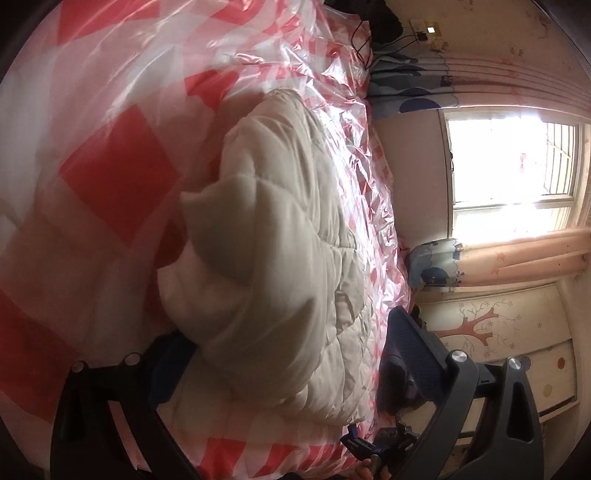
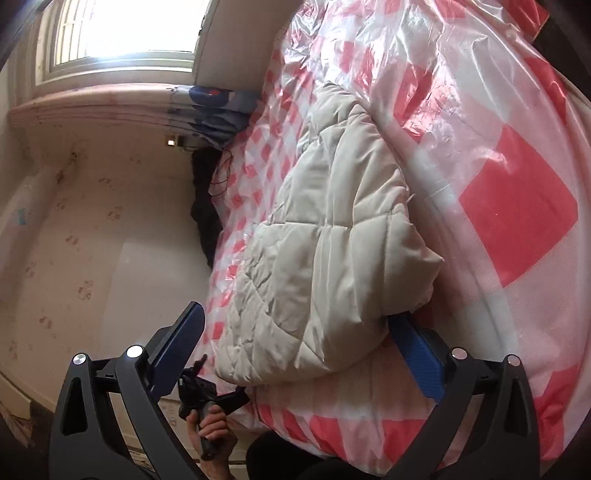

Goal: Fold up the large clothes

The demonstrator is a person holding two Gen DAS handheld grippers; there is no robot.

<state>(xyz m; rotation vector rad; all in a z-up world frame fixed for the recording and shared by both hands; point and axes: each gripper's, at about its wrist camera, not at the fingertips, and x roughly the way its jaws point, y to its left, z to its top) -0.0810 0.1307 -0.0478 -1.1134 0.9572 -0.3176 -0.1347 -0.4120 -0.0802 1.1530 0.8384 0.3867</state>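
A cream quilted coat (image 2: 325, 236) lies bundled on the plastic-covered checked bed (image 2: 517, 206) — the left claw (image 1: 288, 354) and right claw (image 2: 303, 339) both spread wide around its near edge.

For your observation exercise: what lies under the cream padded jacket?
Under the padded jacket lies a clear plastic sheet over red-and-white checked bedding. Anything directly beneath the jacket's bulk is covered.

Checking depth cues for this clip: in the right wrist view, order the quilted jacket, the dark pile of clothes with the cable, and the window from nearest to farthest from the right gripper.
1. Cream quilted jacket: between the fingers of the right gripper, on the checked bed cover.
2. Dark pile of clothes: past the jacket, at the bed's far-left edge by the wall.
3. Window: farthest, upper left.
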